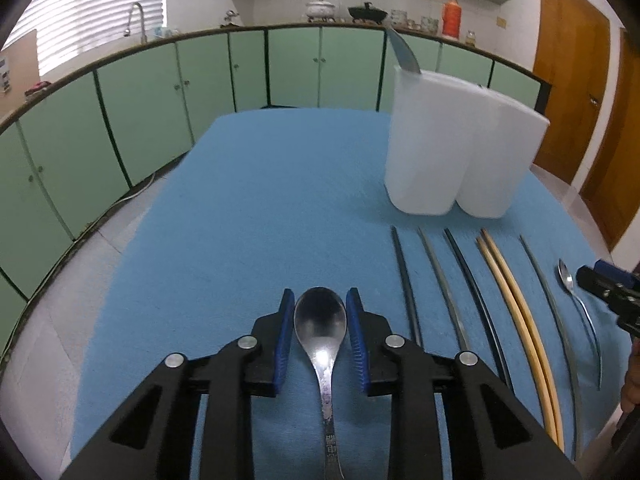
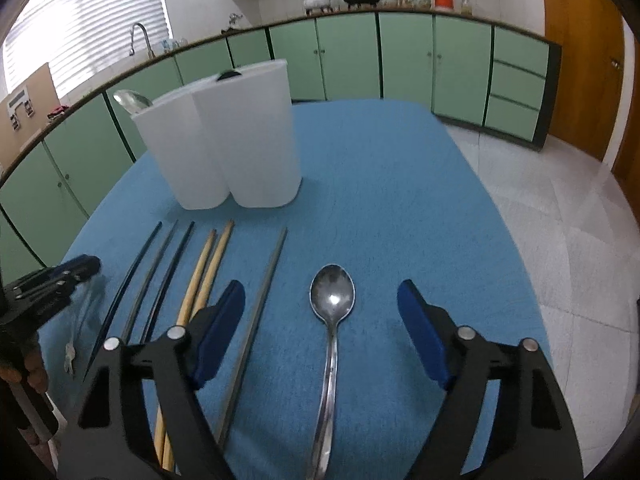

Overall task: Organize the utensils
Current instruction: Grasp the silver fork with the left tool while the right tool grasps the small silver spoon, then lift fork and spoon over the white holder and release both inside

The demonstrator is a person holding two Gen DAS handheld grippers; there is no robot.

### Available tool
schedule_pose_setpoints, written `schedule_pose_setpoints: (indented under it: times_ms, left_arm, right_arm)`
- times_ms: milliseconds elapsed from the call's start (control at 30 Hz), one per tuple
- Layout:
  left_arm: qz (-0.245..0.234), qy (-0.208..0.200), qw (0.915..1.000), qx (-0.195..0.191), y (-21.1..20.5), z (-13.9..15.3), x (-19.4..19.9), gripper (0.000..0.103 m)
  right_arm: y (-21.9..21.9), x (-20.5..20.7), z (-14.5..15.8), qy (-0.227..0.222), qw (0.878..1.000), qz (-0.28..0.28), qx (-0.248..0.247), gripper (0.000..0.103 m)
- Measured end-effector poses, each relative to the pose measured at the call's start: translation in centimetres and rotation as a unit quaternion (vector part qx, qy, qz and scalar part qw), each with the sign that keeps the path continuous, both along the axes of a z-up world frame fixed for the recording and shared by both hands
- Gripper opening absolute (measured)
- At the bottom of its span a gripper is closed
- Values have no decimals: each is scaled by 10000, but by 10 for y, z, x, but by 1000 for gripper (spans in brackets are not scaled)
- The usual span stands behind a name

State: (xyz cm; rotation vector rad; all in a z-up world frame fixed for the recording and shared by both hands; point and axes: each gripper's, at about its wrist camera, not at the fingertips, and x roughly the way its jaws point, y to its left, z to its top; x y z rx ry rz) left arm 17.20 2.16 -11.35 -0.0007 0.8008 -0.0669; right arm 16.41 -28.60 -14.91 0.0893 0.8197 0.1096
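The shiny steel spoon with the stamped handle (image 1: 320,320) lies flat on the blue cloth-covered surface (image 1: 248,200), its long axis running straight along the left gripper (image 1: 320,320), bowl away from the camera. The blue padded fingers (image 1: 285,328) flank the bowl closely; I cannot tell if they touch. A second plain steel spoon (image 2: 332,300) lies likewise centred in the right gripper (image 2: 320,308), whose fingers stand spread, well clear. The 2-compartment white plastic holder (image 1: 460,152) stands beyond.
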Motion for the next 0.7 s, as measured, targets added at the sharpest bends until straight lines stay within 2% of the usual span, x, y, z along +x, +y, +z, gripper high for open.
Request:
schedule_pose_setpoints:
  times_ms: [200,533,700]
  left_arm:
    - [85,-73,9999,-51,13,4,6,26]
    - [58,-95,9999,-40,16,1,11,26]
    - [54,-120,9999,-28,16,2,11,26]
  right_arm:
    - [-2,18,-12,327,9994,-6,-114,58]
    - [-6,29,-12,579,9983,62,-87,49]
    - [-7,31,-14,720,9972,123,-127,40]
